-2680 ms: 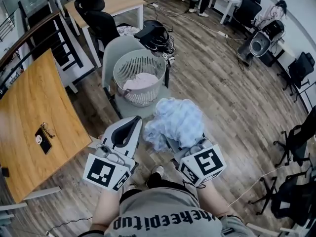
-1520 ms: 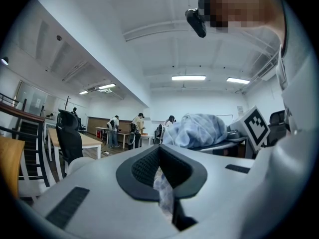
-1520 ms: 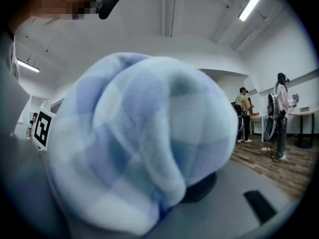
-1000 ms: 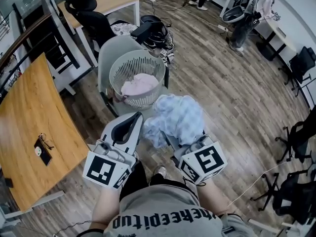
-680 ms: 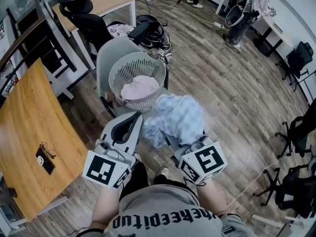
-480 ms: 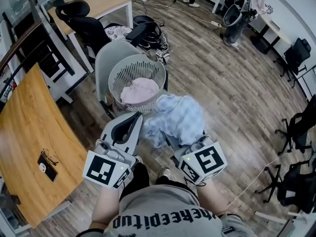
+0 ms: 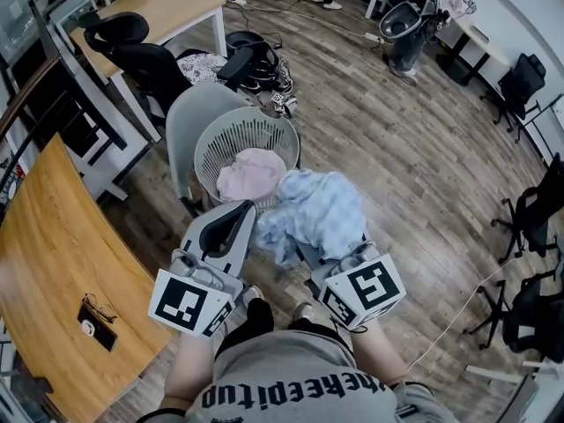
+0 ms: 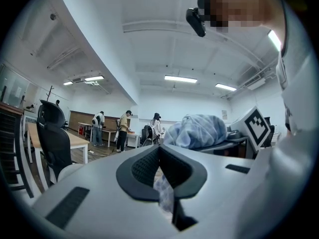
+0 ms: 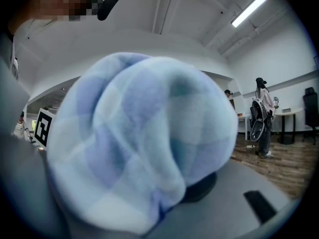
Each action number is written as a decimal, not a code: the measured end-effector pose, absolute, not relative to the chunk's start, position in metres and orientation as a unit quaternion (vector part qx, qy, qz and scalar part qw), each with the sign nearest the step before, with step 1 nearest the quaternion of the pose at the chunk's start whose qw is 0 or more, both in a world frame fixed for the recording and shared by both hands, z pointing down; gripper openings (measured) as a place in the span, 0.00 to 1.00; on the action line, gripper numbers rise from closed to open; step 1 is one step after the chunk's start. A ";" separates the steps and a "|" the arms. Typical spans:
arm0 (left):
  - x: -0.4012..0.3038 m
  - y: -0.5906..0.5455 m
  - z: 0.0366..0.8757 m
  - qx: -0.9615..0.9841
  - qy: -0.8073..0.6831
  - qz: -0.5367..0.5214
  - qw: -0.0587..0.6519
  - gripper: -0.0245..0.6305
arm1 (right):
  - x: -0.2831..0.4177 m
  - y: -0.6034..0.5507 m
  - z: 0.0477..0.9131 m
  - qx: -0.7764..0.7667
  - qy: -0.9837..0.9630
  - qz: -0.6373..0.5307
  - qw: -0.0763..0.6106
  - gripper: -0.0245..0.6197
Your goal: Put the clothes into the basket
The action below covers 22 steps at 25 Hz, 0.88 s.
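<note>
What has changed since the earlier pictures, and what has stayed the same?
The person has walked nearer to the basket: its rim now meets the blue checked cloth in the head view, and the wooden table has slid lower. Nothing was taken or let go: both the right tool and the left tool still hold the cloth; the pink cloth still lies in the basket.

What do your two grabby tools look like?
The left tool and right tool are pale grey wedges with black rubbery pads. Each carries a white cube printed with black square markers. The person wears a grey shirt with black lettering.
</note>
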State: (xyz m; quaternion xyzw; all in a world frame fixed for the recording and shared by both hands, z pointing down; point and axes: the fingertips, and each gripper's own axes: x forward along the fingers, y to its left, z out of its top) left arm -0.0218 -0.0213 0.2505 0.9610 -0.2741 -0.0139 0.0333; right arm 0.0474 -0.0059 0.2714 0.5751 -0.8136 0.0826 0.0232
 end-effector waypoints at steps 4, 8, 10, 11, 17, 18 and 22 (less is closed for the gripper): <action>-0.028 -0.034 0.252 0.963 -0.266 -0.014 0.034 0.06 | 0.041 -0.017 0.274 0.582 -0.808 0.085 0.024 0.38; -0.032 -0.044 0.255 0.966 -0.256 -0.014 0.037 0.06 | 0.036 -0.026 0.275 0.590 -0.802 0.086 0.025 0.38; -0.035 -0.049 0.256 0.967 -0.250 -0.014 0.037 0.06 | 0.033 -0.030 0.276 0.595 -0.799 0.086 0.025 0.38; -0.036 -0.050 0.257 0.968 -0.246 -0.014 0.038 0.06 | 0.031 -0.031 0.277 0.597 -0.797 0.086 0.025 0.38; -0.043 -0.058 0.258 0.973 -0.229 -0.015 0.039 0.06 | 0.021 -0.034 0.280 0.610 -0.787 0.088 0.027 0.38; -0.044 -0.058 0.259 0.973 -0.226 -0.015 0.039 0.06 | 0.020 -0.034 0.281 0.612 -0.786 0.088 0.028 0.38; -0.045 -0.058 0.262 0.975 -0.218 -0.017 0.042 0.06 | 0.019 -0.033 0.284 0.618 -0.780 0.089 0.031 0.38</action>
